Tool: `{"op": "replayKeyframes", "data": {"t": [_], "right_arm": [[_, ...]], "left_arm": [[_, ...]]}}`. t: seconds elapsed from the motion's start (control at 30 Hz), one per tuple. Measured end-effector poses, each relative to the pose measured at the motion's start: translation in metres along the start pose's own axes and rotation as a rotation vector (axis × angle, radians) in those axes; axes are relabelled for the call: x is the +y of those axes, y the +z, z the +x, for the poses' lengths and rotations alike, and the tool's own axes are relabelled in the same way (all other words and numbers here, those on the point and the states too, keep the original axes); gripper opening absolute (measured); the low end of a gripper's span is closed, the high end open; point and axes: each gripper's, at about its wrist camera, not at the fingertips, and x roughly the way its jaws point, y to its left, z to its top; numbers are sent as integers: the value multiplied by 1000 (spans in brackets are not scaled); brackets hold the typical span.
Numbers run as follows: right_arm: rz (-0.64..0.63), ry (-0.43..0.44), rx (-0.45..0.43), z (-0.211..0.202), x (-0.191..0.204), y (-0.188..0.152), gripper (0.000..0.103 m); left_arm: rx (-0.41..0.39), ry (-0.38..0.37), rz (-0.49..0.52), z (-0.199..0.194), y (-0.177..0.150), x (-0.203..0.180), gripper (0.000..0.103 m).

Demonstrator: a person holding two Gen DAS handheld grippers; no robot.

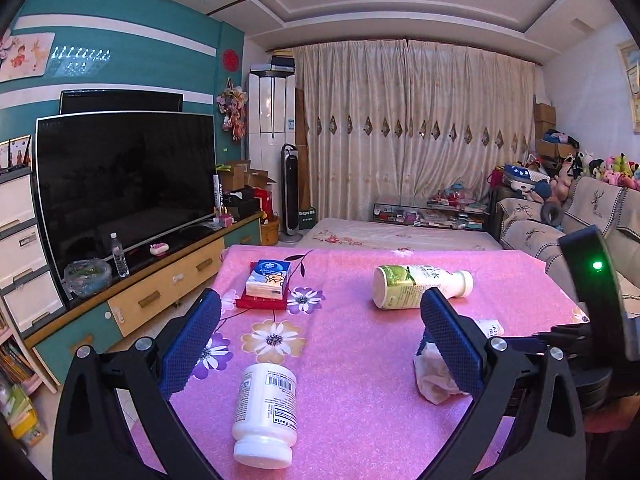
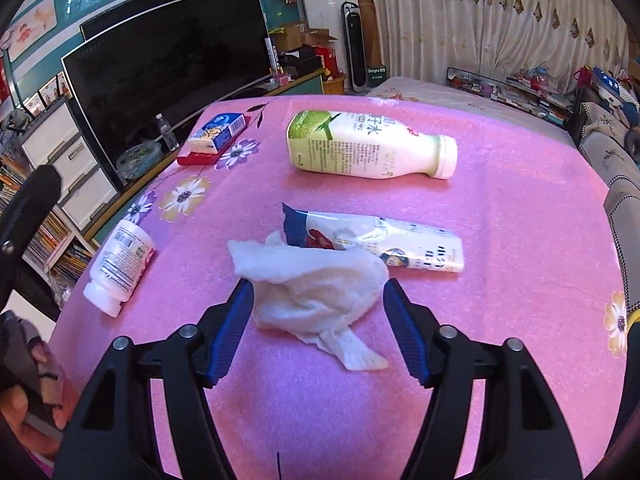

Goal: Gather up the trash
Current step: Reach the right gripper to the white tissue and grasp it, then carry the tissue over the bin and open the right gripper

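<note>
I find the table [image 2: 500,240] covered in a pink floral cloth, with the items lying well apart on it. At far left, a white pill bottle [image 2: 120,266] lies on its side near the table's left edge, cap end toward me. Behind it, a blue tissue pack [image 2: 218,132] rests on a flat red box [image 2: 196,159] at the far left corner.

My left hand-held gripper [image 1: 320,334] hangs above the table with its jaws wide apart and nothing between them; the pill bottle [image 1: 266,416] lies just below that gap.

At centre, a crumpled white tissue [image 2: 316,296] lies on the cloth. My right hand-held gripper [image 2: 318,330] has its jaws apart, one blue pad on each side of the tissue; I cannot tell whether either pad touches it. The tissue's far edge overlaps a flattened snack wrapper [image 2: 392,242] with a blue end. Beyond the wrapper, a green-labelled drink bottle [image 2: 368,150] lies on its side, neck pointing right.

To the right, the cloth is bare up to a sofa [image 2: 618,168] beside the table
</note>
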Motion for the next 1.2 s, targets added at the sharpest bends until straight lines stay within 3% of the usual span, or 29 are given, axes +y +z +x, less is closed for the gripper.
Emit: {"op": "replayKeyframes", "data": {"t": [0.07, 0.13, 0.23, 0.3, 0.67, 0.8, 1.03, 1.2], "right_arm": [[3, 1, 16, 6, 1, 1, 63], [6, -4, 35, 11, 1, 0, 40], [21, 3, 41, 13, -2, -1, 25], [37, 22, 34, 8, -7, -2, 22], [115, 86, -32, -57, -38, -28, 20], [125, 169, -23, -78, -45, -45, 20], [82, 184, -103, -123, -33, -55, 20], [93, 96, -187, -155, -47, -53, 21]], "left_arm": [[4, -8, 0, 1, -1, -1, 98], [6, -13, 7, 1, -2, -4, 98], [9, -17, 21, 0, -4, -8, 98], [7, -19, 24, 1, -4, -10, 98], [19, -24, 27, 4, -7, -14, 98], [18, -22, 38, 3, -8, -17, 98], [26, -17, 54, 6, -11, -20, 98], [25, -20, 56, 6, -12, -21, 98]]}}
